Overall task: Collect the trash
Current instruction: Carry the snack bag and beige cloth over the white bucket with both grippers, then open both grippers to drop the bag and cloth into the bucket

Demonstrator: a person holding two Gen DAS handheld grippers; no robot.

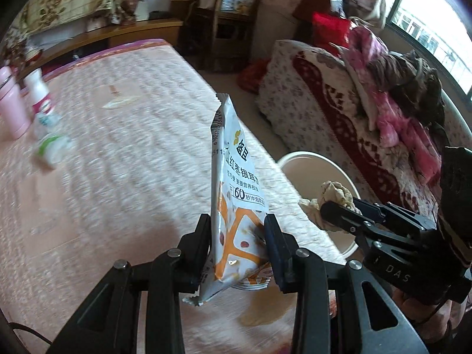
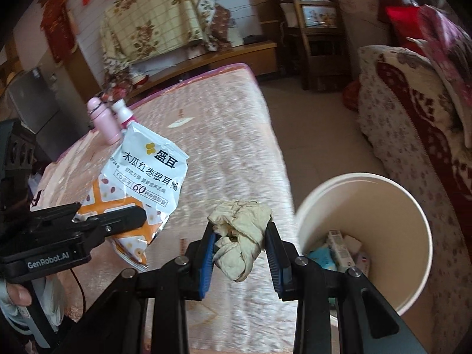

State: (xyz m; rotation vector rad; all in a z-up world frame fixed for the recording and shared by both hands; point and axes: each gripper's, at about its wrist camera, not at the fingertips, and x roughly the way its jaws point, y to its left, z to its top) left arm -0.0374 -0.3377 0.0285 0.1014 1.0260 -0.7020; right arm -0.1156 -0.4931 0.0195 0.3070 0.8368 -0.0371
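My left gripper (image 1: 237, 221) is shut on a white and orange snack packet (image 1: 234, 183), held upright above the pink bedspread (image 1: 124, 153). In the right wrist view that packet (image 2: 147, 171) hangs at the left in the left gripper (image 2: 129, 215). My right gripper (image 2: 239, 230) is shut on a crumpled beige tissue (image 2: 240, 221) above the bed's right edge. The left wrist view shows the tissue (image 1: 333, 191) in the right gripper (image 1: 333, 209) over the white bin's rim (image 1: 303, 155). The white bin (image 2: 413, 203) stands on the floor to the right, with several scraps inside.
A pink flask (image 1: 10, 103), a white bottle (image 1: 38, 91) and small white and green packets (image 1: 51, 147) stand on the bed's far left. A quilt-covered sofa (image 1: 339, 100) with piled clothes lies to the right. A wooden shelf (image 2: 312, 29) stands beyond the bed.
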